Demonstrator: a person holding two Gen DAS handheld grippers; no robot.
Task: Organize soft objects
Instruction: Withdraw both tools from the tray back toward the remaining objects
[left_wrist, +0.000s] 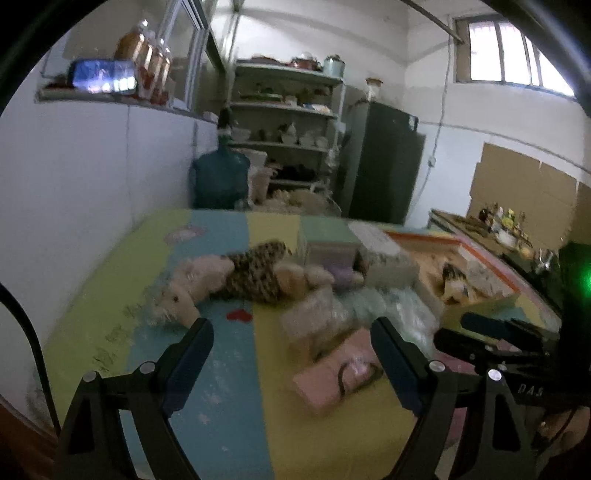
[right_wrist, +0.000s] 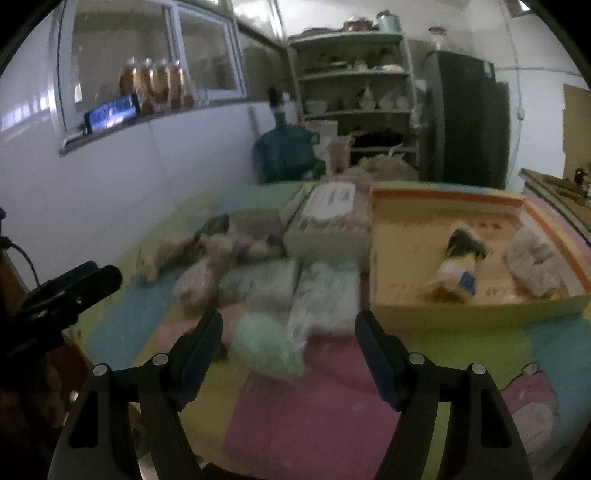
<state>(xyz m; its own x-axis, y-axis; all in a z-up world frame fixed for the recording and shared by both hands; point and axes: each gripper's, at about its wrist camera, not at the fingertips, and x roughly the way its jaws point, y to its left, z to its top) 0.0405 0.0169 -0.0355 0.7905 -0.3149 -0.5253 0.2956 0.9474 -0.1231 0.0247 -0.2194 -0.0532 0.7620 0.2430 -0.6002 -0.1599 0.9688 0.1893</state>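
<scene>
Soft toys lie in a pile on the striped play mat: a pale plush animal, a leopard-print plush and a pink pouch. My left gripper is open and empty, above the mat just before the pouch. My right gripper is open and empty, with a pale green soft bundle lying on the mat between its fingers. An open cardboard box at the right holds a small plush doll and a grey-white soft item.
Plastic-wrapped packs and a boxed pack lie behind the bundle. A white wall borders the mat on the left. A blue water jug, a shelf rack and a dark fridge stand behind.
</scene>
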